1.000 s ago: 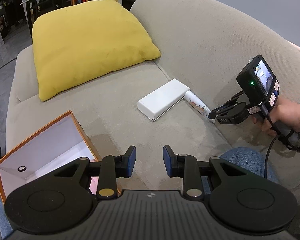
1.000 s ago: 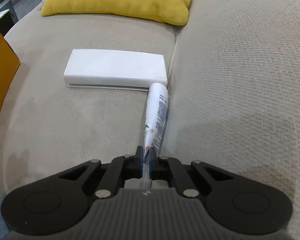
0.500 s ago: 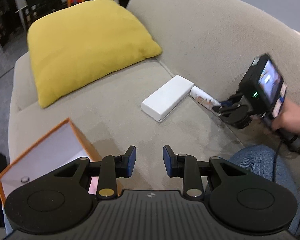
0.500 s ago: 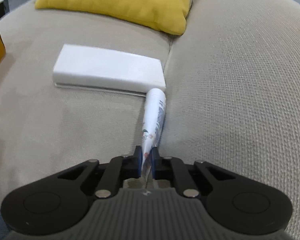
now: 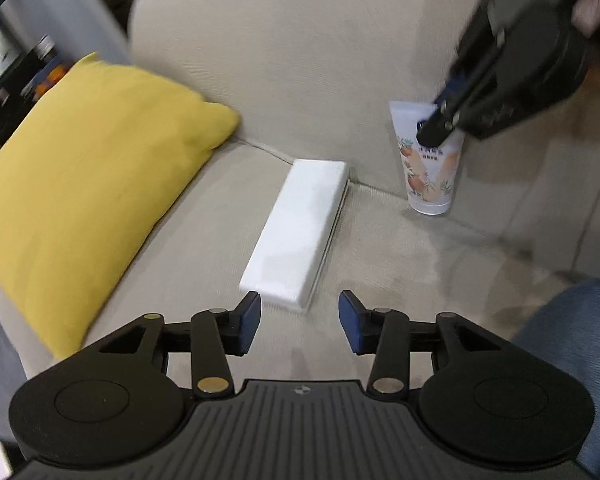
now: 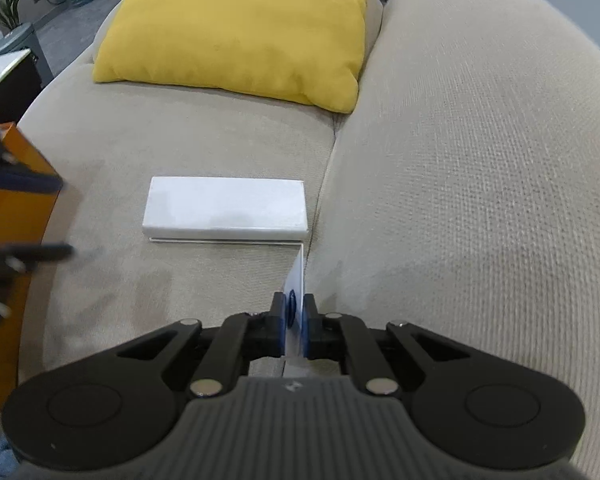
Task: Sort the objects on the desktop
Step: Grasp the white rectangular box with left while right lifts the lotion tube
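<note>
Lifted off the sofa point(image 6: 228, 144), our right gripper point(image 6: 294, 320) clamps the tube point(image 5: 428, 168); left gripper point(image 5: 299, 322) jaws wide near the white box point(image 5: 300, 232).

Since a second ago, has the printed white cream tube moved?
Yes. The printed white cream tube lay flat in the beige sofa crease, touching the white rectangular box; now it hangs upright, clear of the box, pinched at its crimped end by the right tool.

My right tongs point(image 5: 440, 126) appear motion-blurred, covering the tube's point(image 5: 430, 168) crimped end; the orange box point(image 6: 8, 248) is cropped at frame left.
</note>
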The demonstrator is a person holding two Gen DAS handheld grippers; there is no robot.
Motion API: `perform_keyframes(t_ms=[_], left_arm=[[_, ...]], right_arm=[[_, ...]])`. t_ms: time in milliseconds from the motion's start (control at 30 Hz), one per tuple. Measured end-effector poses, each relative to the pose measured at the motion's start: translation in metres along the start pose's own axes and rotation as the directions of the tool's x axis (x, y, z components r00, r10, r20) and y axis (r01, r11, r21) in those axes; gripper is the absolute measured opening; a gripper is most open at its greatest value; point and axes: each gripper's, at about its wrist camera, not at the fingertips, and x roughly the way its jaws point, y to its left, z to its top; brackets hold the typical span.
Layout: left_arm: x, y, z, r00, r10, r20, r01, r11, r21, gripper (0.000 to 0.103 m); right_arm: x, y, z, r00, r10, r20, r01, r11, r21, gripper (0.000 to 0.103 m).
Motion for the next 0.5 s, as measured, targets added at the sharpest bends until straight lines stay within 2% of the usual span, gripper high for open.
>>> perform_keyframes(t_ms=[100,200,367,433,500], left_arm=[[0.03,-0.012,0.011,0.999,0.026,-0.019,-0.024,0.996,0.089,0.052],[0.056,-0.024,0.019,0.998,0.048,-0.052,-0.039,0.986,0.162,0.054],[0.089,-0.05,0.021,0.988,0.121,-0.095,-0.088,0.952,0.292,0.058],[0.096,-0.057,0.019,0.982,0.171,-0.084,-0.132,0.929,0.347,0.061],[0.099,-0.061,0.018,0.979,0.185,-0.084,-0.143,0.92,0.365,0.063]], right_arm=[[0.011,-0.008,0.0,0.999,0.048,-0.015,-0.048,0.999,0.023,0.007],[0.016,-0.001,0.003,0.997,0.07,-0.021,-0.07,0.998,-0.001,0.007],[0.019,-0.003,0.004,0.997,0.076,-0.007,-0.076,0.997,0.016,0.007],[0.024,-0.008,0.007,0.995,0.095,-0.005,-0.094,0.994,0.046,0.007],[0.025,-0.006,0.006,0.996,0.091,-0.001,-0.091,0.995,0.038,0.007]])
